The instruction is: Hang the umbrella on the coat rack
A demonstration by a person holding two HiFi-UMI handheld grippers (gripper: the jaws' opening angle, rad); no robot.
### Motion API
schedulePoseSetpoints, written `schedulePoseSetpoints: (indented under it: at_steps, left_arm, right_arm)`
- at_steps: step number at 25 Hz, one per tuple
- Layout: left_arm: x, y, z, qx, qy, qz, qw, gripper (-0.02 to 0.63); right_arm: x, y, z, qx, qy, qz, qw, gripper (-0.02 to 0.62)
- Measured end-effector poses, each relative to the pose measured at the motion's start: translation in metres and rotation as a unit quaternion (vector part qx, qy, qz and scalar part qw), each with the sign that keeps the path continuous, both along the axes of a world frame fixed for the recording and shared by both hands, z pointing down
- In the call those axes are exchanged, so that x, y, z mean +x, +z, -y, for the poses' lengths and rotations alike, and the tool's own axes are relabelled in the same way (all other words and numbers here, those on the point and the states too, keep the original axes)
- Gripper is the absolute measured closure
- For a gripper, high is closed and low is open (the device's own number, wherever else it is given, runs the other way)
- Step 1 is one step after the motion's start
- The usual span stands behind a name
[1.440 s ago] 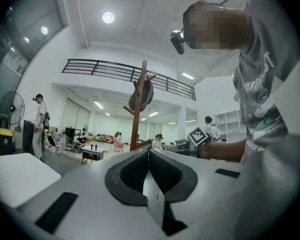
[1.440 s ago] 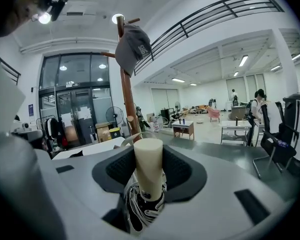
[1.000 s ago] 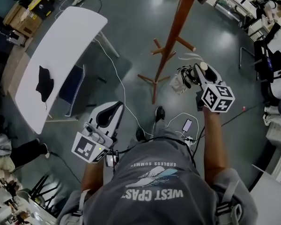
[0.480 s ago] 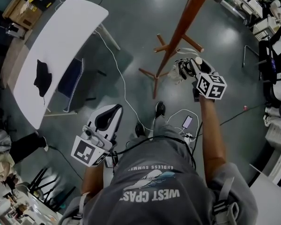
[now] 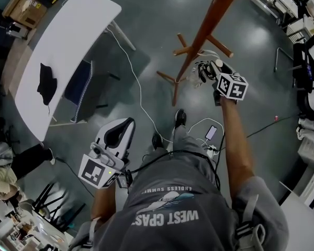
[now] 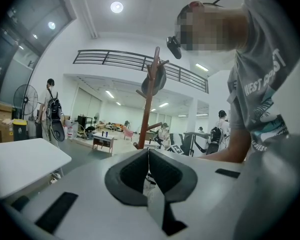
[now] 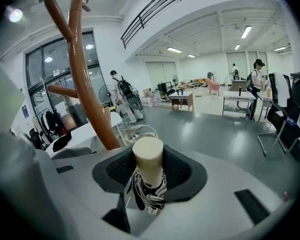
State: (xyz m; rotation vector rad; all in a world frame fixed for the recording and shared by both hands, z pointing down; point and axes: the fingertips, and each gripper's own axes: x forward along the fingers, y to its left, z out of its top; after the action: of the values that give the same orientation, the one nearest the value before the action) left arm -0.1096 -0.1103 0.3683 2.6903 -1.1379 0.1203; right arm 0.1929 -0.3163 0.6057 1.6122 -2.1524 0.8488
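The right gripper [image 7: 149,179] is clamped on the umbrella [image 7: 148,156], whose cream handle end stands up between the 2 jaws. The coat rack [image 7: 90,104] rises just left of those jaws, near but not touching. Bare floor lies open to their right. The left gripper [image 6: 148,166] is closed on nothing, well apart from the rack.

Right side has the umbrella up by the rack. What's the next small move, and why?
Probably ease the right hand-held gripper forward and left so the white loop slips over the nearest peg. It is shut on the umbrella, the loop hangs free ahead of the handle, not on any peg, and the coat rack stands close on the left.
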Motion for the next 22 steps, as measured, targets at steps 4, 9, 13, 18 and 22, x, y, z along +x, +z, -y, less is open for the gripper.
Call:
schedulePoseSetpoints:
  at_steps: [4,9,13,18,22]
  left_arm:
    - [-0.001,0.005,-0.001,-0.006,-0.003,0.002,1.0000,0.588]
    - [-0.002,0.007,-0.001,-0.011,-0.007,0.003,0.9999,0.588]
    - [-0.005,0.013,-0.002,-0.017,-0.010,0.004,0.9998,0.588]
    - [-0.002,0.017,0.000,-0.024,-0.010,0.005,0.9997,0.588]
    - [-0.002,0.020,0.002,-0.027,-0.010,0.005,0.9996,0.588]
  right_arm:
    - [0.000,0.023,0.007,-0.017,-0.002,-0.002,1.000,0.416]
    - [0.003,0.045,0.013,-0.036,-0.006,-0.012,0.999,0.416]
    - [0.002,0.055,0.018,-0.047,-0.002,-0.017,0.999,0.416]
    - [0.003,0.066,0.026,-0.060,-0.004,-0.014,0.998,0.416]
    - [-0.002,0.084,0.030,-0.073,-0.016,-0.004,0.997,0.416]
